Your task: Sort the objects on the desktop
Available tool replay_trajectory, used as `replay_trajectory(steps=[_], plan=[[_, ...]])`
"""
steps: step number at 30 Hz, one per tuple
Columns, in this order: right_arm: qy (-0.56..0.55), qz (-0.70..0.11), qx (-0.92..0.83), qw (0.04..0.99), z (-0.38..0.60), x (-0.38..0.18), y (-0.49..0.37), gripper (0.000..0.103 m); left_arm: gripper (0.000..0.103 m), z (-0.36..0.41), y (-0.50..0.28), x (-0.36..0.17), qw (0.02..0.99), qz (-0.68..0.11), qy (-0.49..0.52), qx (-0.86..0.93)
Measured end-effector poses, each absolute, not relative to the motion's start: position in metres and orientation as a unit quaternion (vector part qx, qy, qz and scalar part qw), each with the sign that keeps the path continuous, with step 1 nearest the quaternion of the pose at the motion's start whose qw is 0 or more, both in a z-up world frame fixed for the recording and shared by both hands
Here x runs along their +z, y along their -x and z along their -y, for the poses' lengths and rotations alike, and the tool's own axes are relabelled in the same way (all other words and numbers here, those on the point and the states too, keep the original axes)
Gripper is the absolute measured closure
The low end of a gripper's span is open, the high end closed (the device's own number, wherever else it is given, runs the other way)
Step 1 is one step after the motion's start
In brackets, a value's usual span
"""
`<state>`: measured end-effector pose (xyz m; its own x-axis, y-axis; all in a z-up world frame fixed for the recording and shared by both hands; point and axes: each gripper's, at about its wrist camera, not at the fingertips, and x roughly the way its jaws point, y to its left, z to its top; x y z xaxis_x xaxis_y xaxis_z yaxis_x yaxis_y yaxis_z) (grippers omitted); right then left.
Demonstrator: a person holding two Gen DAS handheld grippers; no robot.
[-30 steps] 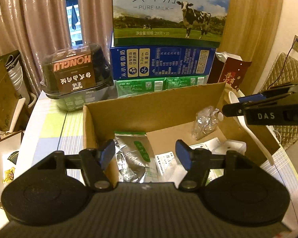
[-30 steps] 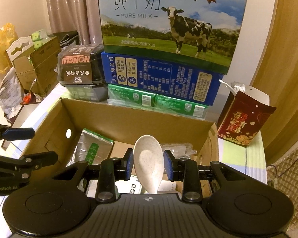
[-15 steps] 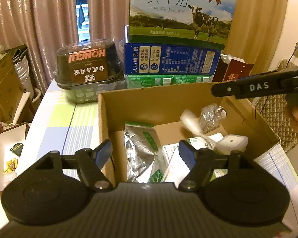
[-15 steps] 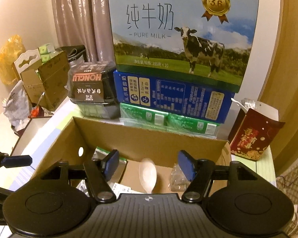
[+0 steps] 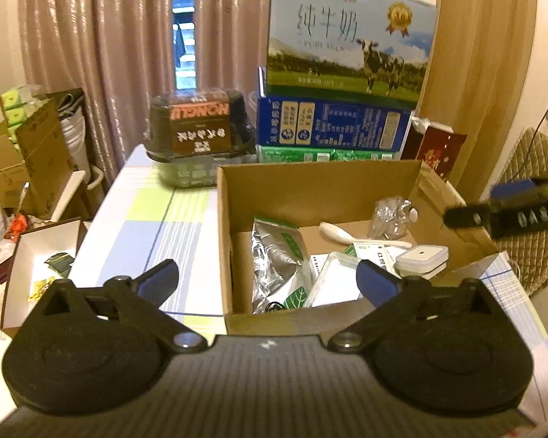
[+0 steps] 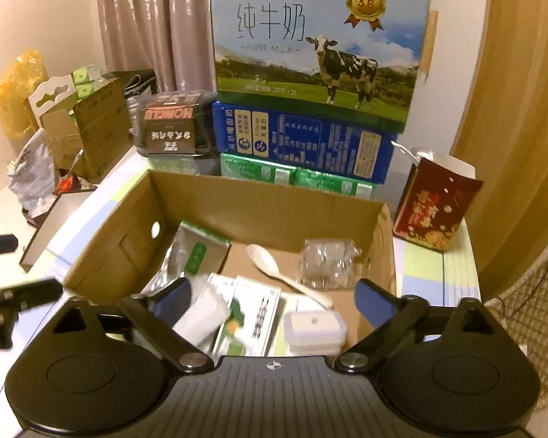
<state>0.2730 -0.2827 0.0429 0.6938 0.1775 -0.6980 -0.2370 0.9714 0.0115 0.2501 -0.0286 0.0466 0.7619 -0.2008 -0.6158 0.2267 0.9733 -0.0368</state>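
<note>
An open cardboard box (image 5: 310,182) (image 6: 266,200) stands on the table. In it lie a white spoon (image 5: 336,231) (image 6: 274,266), a silver foil pouch (image 5: 274,259) (image 6: 190,255), a crumpled clear bag (image 5: 389,215) (image 6: 328,259), paper packets (image 6: 252,317) and a small white lidded box (image 5: 422,257) (image 6: 314,326). My left gripper (image 5: 266,281) is open and empty, above the box's near left corner. My right gripper (image 6: 274,295) is open and empty, above the box's near edge; it also shows at the right of the left wrist view (image 5: 507,211).
Stacked milk cartons (image 5: 347,36) (image 6: 318,54) and a dark snack tub (image 5: 197,131) (image 6: 171,127) stand behind the box. A red gift bag (image 6: 434,208) (image 5: 438,149) is at the right. A low white tray (image 5: 40,255) and cardboard clutter (image 6: 84,127) lie off the table's left.
My right gripper opened and let go of the white spoon, which now lies in the box. Both grippers have drawn back and up from the box.
</note>
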Motion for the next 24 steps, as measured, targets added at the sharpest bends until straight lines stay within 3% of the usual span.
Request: replay_trajectory(steps=[3,24], plan=[[0.036,-0.375,0.112,0.919,0.284,0.049,-0.247,0.002,0.001,0.028,-0.228,0.057,0.943,-0.313,-0.016,-0.111],[0.006,-0.364,0.064,0.929,0.292,0.095,-0.08,0.002,0.001,0.019,-0.092,0.116,0.945,-0.31,0.031,-0.101]])
